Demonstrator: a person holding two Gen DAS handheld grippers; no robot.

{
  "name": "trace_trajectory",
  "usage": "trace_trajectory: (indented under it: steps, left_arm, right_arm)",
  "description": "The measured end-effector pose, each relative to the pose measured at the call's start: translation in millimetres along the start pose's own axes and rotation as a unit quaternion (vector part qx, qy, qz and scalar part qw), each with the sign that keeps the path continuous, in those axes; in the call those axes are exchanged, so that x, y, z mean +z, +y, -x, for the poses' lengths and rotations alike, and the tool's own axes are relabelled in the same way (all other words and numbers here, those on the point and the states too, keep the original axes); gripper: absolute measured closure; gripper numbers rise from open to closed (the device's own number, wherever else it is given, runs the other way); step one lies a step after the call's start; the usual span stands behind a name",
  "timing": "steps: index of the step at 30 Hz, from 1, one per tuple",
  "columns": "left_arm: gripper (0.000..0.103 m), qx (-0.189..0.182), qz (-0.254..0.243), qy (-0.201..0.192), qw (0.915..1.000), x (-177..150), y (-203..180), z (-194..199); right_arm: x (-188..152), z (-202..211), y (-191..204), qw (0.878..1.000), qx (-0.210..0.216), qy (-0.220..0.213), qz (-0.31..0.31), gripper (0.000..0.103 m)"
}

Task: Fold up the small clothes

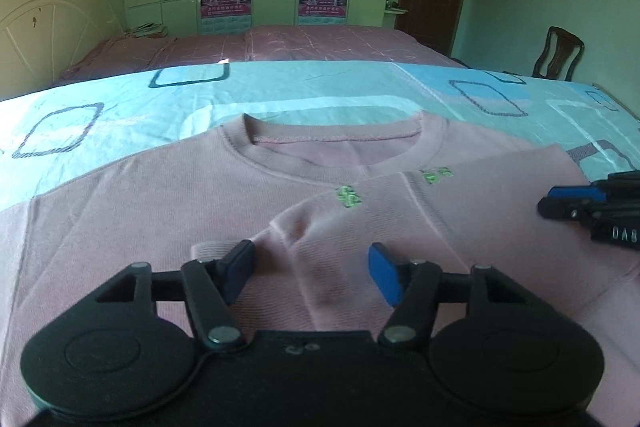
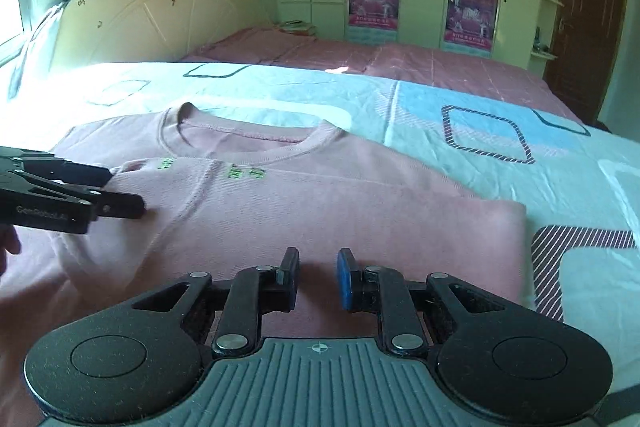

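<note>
Two grippers hang over one pink sweatshirt (image 1: 168,211) spread flat on a pale blue patterned sheet (image 1: 120,107), neckline away from both cameras. One side of the garment, sleeve included, lies folded across the chest, and its green lettering (image 2: 246,171) sits just beyond the fold line.

From the left wrist view, the left gripper (image 1: 312,273) has its jaws standing wide apart, with nothing pinched; the folded sleeve runs beneath and between the fingers, and its ribbed cuff (image 1: 210,251) lies just beside the left-hand pad. Whether the pads touch the cloth cannot be told. Ahead of the fingertips the fabric rises to the round collar (image 1: 332,151).

From the right wrist view, the right gripper (image 2: 318,277) shows a narrow gap between its pads, open and empty, with only pink cloth visible below that gap. The garment's folded outer edge (image 2: 524,251) lies to the right of its fingers, the sheet beyond it. The left gripper reaches in from the left edge of this view, over the folded part, well to the left of the right fingers.
</note>
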State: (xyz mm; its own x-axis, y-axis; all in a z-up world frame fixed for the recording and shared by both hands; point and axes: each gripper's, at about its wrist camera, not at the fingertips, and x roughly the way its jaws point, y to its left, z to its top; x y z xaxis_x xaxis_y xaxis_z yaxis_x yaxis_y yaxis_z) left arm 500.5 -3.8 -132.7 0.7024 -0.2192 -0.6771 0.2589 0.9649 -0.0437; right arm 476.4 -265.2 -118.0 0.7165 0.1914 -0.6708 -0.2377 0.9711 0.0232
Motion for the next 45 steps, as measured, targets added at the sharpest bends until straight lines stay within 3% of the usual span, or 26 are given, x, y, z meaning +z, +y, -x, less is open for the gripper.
trace_trajectory:
  steps: [2, 4, 5, 8, 10, 14, 16, 18, 21, 25, 26, 27, 28, 30, 32, 34, 36, 38, 40, 45]
  left_arm:
    - [0.043, 0.002, 0.002, 0.000, 1.0000, 1.4, 10.0, 0.0]
    - [0.042, 0.004, -0.005, 0.001, 1.0000, 4.6, 10.2, -1.8]
    - [0.041, 0.006, -0.009, 0.002, 0.9999, 5.8, 7.8, -2.8]
    - [0.043, 0.017, -0.009, 0.002, 0.9998, 8.9, 0.0, 3.1]
    - [0.043, 0.004, -0.008, -0.015, 0.9998, 7.9, -4.7, 18.9]
    - [0.043, -0.004, 0.013, -0.013, 0.9998, -11.5, -8.6, 44.8]
    - [0.042, -0.001, 0.018, 0.011, 0.9998, -25.9, -7.4, 42.0]
    - [0.042, 0.007, 0.001, 0.002, 1.0000, -35.7, -11.0, 39.9]
    - [0.042, 0.017, -0.011, 0.009, 0.9997, -27.8, -15.5, 43.5]
    - [0.036, 0.036, 0.035, -0.005, 0.9987, -32.4, 13.2, 71.3]
    - [0.035, 0.048, 0.049, -0.008, 0.9976, -37.4, 25.9, 80.8]
    - [0.036, 0.065, 0.067, -0.010, 0.9956, -44.1, 42.3, 92.1]
    - [0.036, 0.086, 0.089, -0.011, 0.9923, -52.2, 62.8, 105.4]
    - [0.038, 0.128, 0.140, -0.018, 0.9817, -70.2, 107.2, 132.5]
    - [0.046, 0.184, 0.203, -0.025, 0.9612, -92.7, 161.6, 164.3]
    - [0.046, 0.249, 0.247, -0.033, 0.9360, -112.0, 210.5, 194.9]
    - [0.046, 0.277, 0.303, -0.046, 0.9108, -129.7, 256.2, 220.5]
    - [0.051, 0.291, 0.374, -0.065, 0.8782, -147.3, 303.4, 241.9]
    - [0.051, 0.297, 0.423, -0.077, 0.8525, -162.5, 342.5, 255.8]
    - [0.052, 0.219, 0.529, -0.144, 0.8070, -186.7, 398.5, 262.8]
  right_arm:
    - [10.7, -16.4, -46.7, 0.995, -0.058, 0.021, -0.073, 0.085]
    - [19.0, -26.2, -74.7, 0.992, -0.056, 0.034, -0.109, 0.103]
    - [24.0, -30.5, -78.1, 0.993, -0.047, 0.044, -0.103, 0.103]
    - [28.5, -29.7, -73.1, 0.994, -0.051, 0.056, -0.078, 0.103]
    - [23.8, -16.3, -70.3, 0.993, -0.042, 0.055, -0.090, 0.103]
    - [-8.8, 32.7, -52.9, 0.993, -0.038, 0.061, -0.091, 0.103]
    - [-28.0, 60.7, -43.2, 0.994, -0.030, 0.047, -0.095, 0.103]
    - [-47.2, 60.3, -32.5, 0.993, -0.034, 0.071, -0.084, 0.103]
    - [-41.8, 65.8, -24.5, 0.993, -0.049, 0.064, -0.085, 0.103]
    - [-28.9, 90.3, -25.8, 0.990, -0.051, 0.010, -0.131, 0.103]
    - [-28.7, 93.6, -24.8, 0.990, -0.050, 0.009, -0.133, 0.101]
    - [-29.7, 96.0, -22.9, 0.990, -0.050, 0.009, -0.133, 0.092]
    - [-31.1, 99.0, -21.0, 0.990, -0.047, 0.007, -0.131, 0.071]
    - [-36.1, 102.6, -14.5, 0.991, -0.048, 0.002, -0.123, 0.053]
    - [-41.4, 103.6, -8.7, 0.991, -0.039, 0.005, -0.125, 0.053]
    - [-43.8, 101.5, -2.5, 0.991, -0.034, 0.011, -0.132, 0.053]
    - [-43.0, 96.8, 5.9, 0.990, -0.032, 0.018, -0.133, 0.053]
    - [-39.2, 91.8, 16.2, 0.990, -0.029, 0.024, -0.134, 0.053]
    - [-33.6, 88.0, 27.8, 0.991, -0.030, 0.028, -0.128, 0.053]
    - [-16.6, 84.0, 51.9, 0.991, -0.024, 0.028, -0.129, 0.053]
